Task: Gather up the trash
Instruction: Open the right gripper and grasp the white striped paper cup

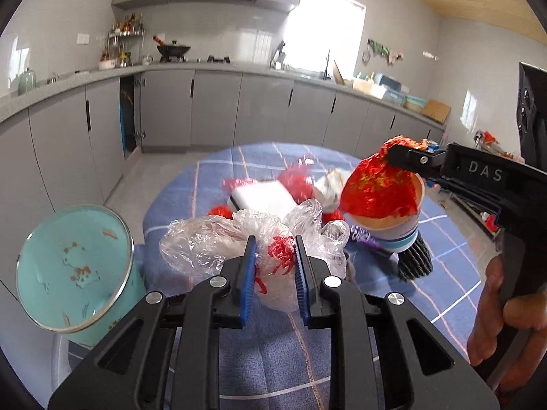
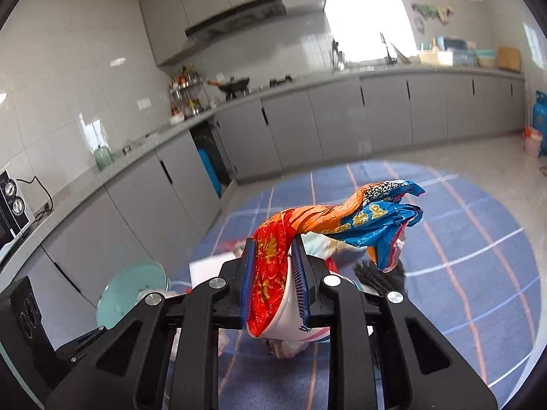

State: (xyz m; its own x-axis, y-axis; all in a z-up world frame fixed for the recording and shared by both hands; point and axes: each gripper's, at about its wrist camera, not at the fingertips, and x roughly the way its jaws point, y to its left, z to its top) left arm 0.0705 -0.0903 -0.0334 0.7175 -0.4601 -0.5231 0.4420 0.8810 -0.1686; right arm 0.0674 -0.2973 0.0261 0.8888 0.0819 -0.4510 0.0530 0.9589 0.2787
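Note:
My left gripper is shut on a crumpled clear plastic bag holding red paper shreds, just above the blue checked tablecloth. A teal trash bin stands open to its left, below the table edge. My right gripper is shut on a red, orange and blue foil wrapper. From the left wrist, the right gripper pinches this wrapper where it drapes over a tilted paper cup. The cup's white wall shows close against the right pad.
A white box, red shreds, crumpled paper and a black ribbed object lie on the round table. A hand holds the right gripper's handle. Grey kitchen cabinets line the far walls. The bin sits at the table's left.

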